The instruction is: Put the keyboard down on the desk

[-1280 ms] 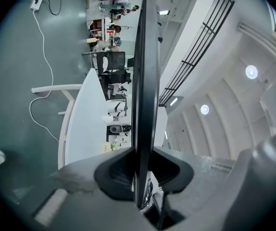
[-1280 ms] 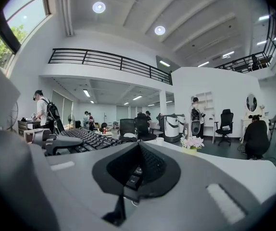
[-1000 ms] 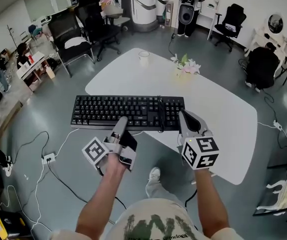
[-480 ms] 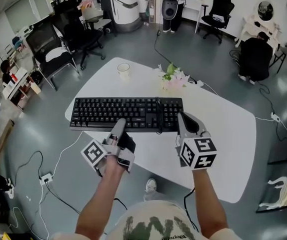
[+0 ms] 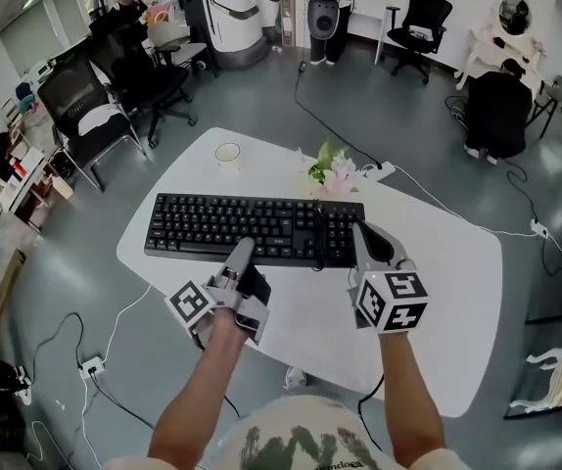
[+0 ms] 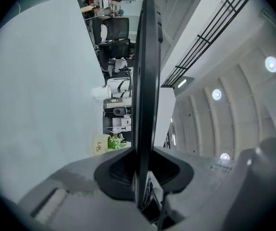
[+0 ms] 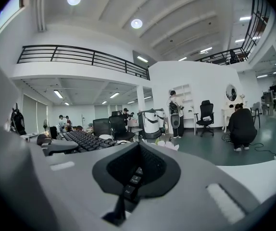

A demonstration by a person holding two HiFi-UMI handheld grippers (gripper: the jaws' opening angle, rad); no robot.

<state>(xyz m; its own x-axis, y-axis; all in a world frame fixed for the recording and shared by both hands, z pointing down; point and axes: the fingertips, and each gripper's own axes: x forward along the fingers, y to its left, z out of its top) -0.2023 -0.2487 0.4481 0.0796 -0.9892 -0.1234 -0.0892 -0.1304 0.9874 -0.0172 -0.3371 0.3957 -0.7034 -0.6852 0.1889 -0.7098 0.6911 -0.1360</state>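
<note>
the left gripper (image 5: 243, 250) and right gripper (image 5: 363, 235) pinch the keyboard (image 5: 252, 228) by its near edge over the desk (image 5: 438, 262); next, probably, lower it flat.

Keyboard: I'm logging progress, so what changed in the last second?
The keyboard was carried forward over the desk, toward the cup and flowers; nearly all of it is now above the desktop. The left gripper and right gripper stay clamped on its near edge.
</note>
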